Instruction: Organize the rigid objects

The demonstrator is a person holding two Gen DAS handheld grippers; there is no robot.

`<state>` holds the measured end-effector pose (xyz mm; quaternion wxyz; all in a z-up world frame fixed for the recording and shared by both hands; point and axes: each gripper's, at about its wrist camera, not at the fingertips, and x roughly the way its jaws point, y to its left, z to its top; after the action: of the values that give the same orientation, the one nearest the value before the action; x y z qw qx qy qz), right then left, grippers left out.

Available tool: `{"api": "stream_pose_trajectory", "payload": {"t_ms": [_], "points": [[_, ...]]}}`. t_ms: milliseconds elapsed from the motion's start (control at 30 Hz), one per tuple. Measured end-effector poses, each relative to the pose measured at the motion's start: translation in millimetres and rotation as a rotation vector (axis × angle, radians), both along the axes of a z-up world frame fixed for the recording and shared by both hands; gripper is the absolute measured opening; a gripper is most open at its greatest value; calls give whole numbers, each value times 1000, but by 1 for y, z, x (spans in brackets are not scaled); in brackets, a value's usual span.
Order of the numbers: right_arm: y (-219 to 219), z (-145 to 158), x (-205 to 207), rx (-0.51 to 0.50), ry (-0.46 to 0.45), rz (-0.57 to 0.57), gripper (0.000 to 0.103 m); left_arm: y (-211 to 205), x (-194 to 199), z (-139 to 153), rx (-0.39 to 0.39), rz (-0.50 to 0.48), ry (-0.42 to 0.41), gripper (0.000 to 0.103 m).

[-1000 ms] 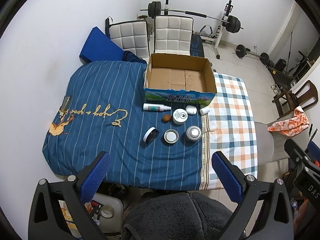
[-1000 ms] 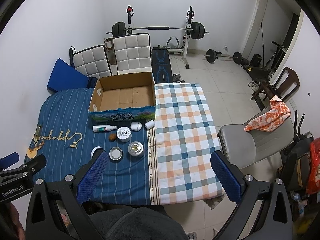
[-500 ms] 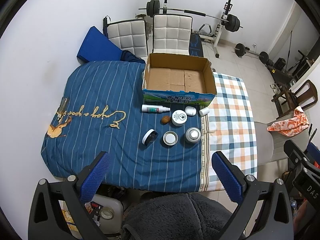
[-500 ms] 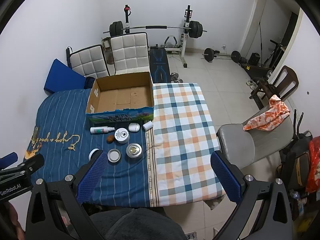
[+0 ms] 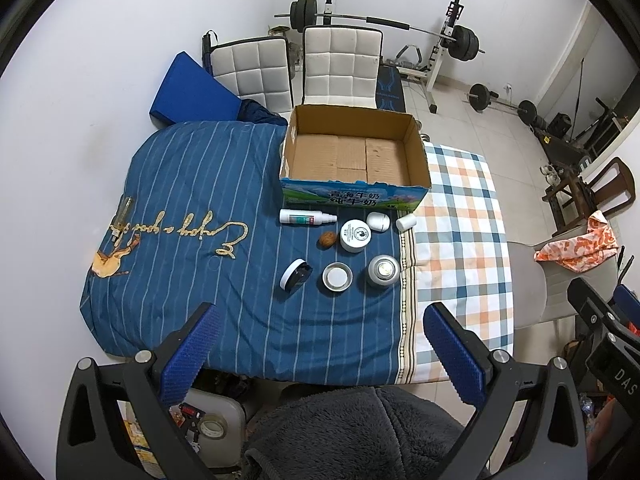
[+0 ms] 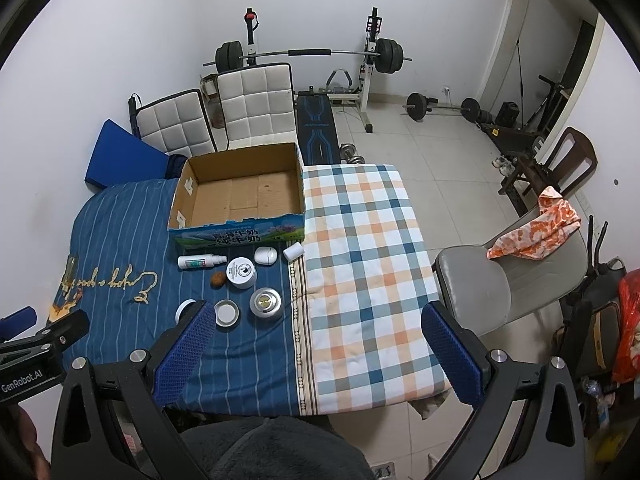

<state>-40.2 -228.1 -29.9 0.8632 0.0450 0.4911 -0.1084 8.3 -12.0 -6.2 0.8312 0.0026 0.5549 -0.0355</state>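
Observation:
An empty open cardboard box (image 5: 352, 154) (image 6: 244, 192) stands on the cloth-covered table. In front of it lie a white spray bottle (image 5: 306, 217) (image 6: 201, 261), a white jar (image 5: 355, 235) (image 6: 241, 273), a walnut (image 5: 327, 239) (image 6: 218, 279), a small white oval container (image 5: 378, 221) (image 6: 265, 256), a small white cap (image 5: 406, 222) (image 6: 293, 251), a black jar on its side (image 5: 296, 275), an open tin (image 5: 337, 276) (image 6: 227, 313) and a silver can (image 5: 383, 270) (image 6: 265, 302). My left gripper (image 5: 320, 352) and right gripper (image 6: 318, 352) are both open and empty, held high above the near table edge.
The table carries a blue striped cloth (image 5: 192, 208) on the left and a checked cloth (image 6: 360, 240) on the right. Two white chairs (image 5: 340, 68) stand behind the box, a grey chair (image 6: 492, 284) to the right. Weight bench and barbells (image 6: 312, 56) fill the back.
Both views have shifted slightly; the table and objects sit a little differently in frame. No object has moved. Both grippers stay open.

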Motion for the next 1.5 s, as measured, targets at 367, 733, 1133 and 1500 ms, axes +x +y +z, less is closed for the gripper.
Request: {"api": "stream_pose_trajectory", "payload": {"t_ms": [367, 733, 1133, 1500], "points": [[-18, -50, 47, 66, 68, -2, 103, -1, 50, -34, 58, 25, 15, 103], [8, -245, 153, 108, 375, 63, 103, 21, 128, -195, 237, -20, 219, 103], [45, -403, 191, 128, 631, 118, 103, 20, 162, -373, 315, -164, 458, 90], [48, -445, 202, 244, 697, 37, 92, 54, 183, -399, 108, 0, 544, 49]]}}
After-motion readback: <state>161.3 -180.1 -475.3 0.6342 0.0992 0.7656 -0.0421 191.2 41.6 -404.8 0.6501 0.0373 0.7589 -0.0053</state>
